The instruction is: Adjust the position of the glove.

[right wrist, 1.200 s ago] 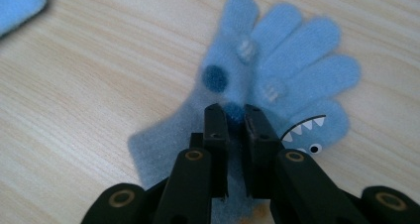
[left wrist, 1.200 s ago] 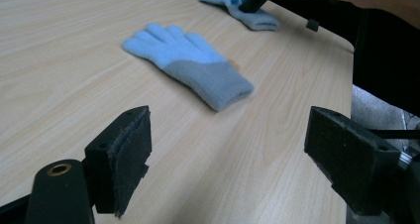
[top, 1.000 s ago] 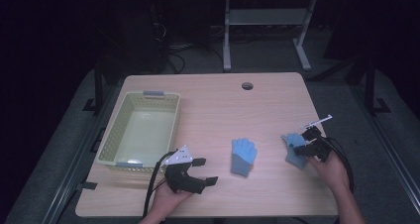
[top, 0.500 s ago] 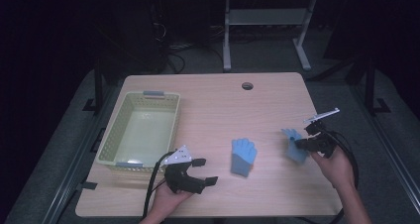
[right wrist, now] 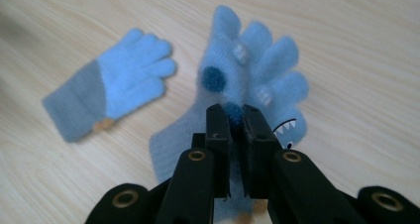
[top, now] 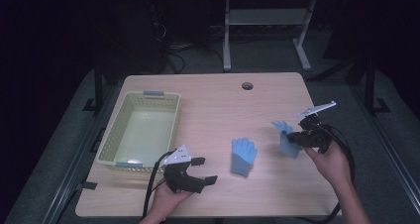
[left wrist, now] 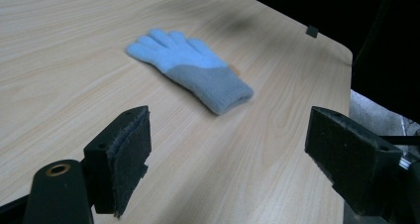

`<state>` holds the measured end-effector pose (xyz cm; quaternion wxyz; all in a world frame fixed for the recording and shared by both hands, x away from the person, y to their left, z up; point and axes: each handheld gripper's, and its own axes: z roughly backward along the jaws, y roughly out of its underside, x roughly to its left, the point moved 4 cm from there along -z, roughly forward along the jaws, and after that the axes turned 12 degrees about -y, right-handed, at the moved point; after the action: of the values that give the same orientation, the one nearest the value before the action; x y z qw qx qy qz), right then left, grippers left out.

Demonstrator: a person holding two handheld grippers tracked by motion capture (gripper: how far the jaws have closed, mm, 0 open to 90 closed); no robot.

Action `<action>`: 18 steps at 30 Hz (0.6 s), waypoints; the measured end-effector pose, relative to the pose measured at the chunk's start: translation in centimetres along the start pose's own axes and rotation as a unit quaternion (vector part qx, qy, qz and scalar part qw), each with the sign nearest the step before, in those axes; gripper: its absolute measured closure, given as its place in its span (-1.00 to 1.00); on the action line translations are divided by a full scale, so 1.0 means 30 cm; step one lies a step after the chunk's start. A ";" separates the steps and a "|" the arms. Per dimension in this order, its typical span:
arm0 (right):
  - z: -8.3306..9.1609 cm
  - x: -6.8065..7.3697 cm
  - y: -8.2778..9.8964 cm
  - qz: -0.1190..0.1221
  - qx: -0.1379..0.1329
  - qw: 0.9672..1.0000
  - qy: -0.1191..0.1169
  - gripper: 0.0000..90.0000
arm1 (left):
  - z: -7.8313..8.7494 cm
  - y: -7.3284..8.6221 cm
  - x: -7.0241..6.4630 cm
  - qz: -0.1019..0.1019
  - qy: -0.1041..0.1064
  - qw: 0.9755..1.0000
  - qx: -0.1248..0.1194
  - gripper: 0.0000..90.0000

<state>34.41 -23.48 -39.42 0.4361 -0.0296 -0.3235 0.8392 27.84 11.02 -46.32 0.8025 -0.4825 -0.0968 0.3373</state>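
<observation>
Lifted clear, fuzzy blue glove hangs pinched in right gripper.

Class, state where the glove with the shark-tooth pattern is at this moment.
In the high view the patterned glove hangs over the table's right side, pinched in the right gripper, right of the plain blue glove lying flat.

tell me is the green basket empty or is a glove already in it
Empty. The high view shows the green basket with a bare floor; one glove lies on the table, the other hangs from the right gripper.
</observation>
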 end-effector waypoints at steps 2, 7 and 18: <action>-0.001 0.021 -0.015 0.006 -0.002 1.000 -0.007 0.86 | -0.002 -0.002 -0.002 0.003 0.001 1.000 -0.003 -0.61; -0.015 0.075 -0.050 0.020 -0.007 0.999 -0.025 0.86 | 0.002 -0.005 -0.002 0.002 -0.001 1.000 -0.006 -0.61; -0.126 0.187 -0.107 0.043 0.012 0.997 -0.062 0.86 | 0.009 -0.005 0.009 -0.002 -0.002 1.000 -0.006 -0.61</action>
<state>34.49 -15.98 -39.27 0.3788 0.0140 -0.3385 0.8613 27.99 11.34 -46.09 0.7999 -0.4868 -0.1010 0.3362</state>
